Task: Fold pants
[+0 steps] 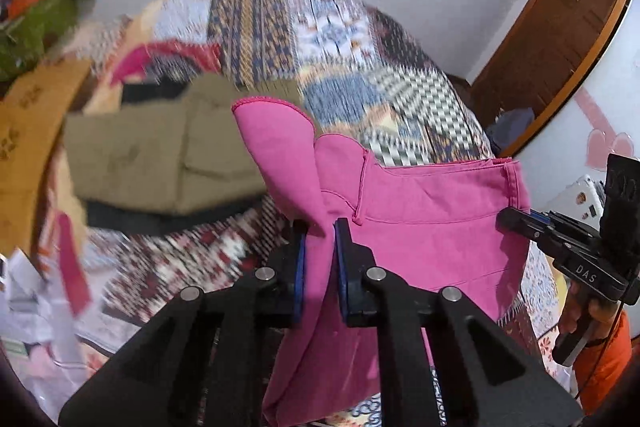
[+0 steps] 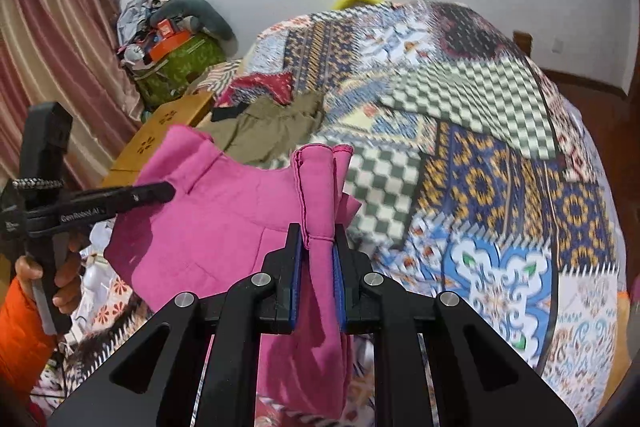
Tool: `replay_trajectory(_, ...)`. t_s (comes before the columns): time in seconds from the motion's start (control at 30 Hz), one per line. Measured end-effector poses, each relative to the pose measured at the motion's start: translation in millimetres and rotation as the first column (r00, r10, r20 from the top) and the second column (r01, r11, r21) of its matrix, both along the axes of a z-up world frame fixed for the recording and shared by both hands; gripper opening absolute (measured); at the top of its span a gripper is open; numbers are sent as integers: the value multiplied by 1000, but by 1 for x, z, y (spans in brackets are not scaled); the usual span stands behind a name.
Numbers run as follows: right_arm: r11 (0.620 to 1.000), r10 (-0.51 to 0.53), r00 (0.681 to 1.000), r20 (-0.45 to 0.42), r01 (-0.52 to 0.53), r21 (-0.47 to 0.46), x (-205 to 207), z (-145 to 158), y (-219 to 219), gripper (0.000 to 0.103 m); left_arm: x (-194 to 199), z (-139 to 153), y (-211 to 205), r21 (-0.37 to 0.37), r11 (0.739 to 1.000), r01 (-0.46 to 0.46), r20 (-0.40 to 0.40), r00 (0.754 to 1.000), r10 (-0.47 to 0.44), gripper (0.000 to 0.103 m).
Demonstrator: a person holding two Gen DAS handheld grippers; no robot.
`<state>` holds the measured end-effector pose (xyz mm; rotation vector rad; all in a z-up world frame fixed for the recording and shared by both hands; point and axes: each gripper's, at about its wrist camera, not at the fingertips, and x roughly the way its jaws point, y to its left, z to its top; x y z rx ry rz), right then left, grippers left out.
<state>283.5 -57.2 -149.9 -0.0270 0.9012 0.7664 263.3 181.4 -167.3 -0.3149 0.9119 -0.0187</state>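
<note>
Both grippers, left point(image 1: 320, 227) and right point(image 2: 317, 231), angle downward, each clamping the pants point(image 1: 420, 211), apparently raised above the bed point(image 2: 480, 147).

A home bedroom is showing here: a patchwork quilt point(image 2: 460, 155) is covering the bed, a curtain point(image 2: 60, 47) is hanging, clutter point(image 2: 172, 39) is piling up.
</note>
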Motion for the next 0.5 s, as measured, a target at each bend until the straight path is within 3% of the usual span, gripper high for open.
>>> replay_trajectory(0.27, 998, 51, 994, 92, -55, 40, 16, 33, 53, 12, 3, 43, 50, 76, 995, -68, 85, 994, 62, 13)
replay_trajectory(0.5, 994, 90, 989, 121, -97, 56, 37, 40, 103, 12, 18, 51, 95, 118, 985, -124, 92, 989, 113, 13)
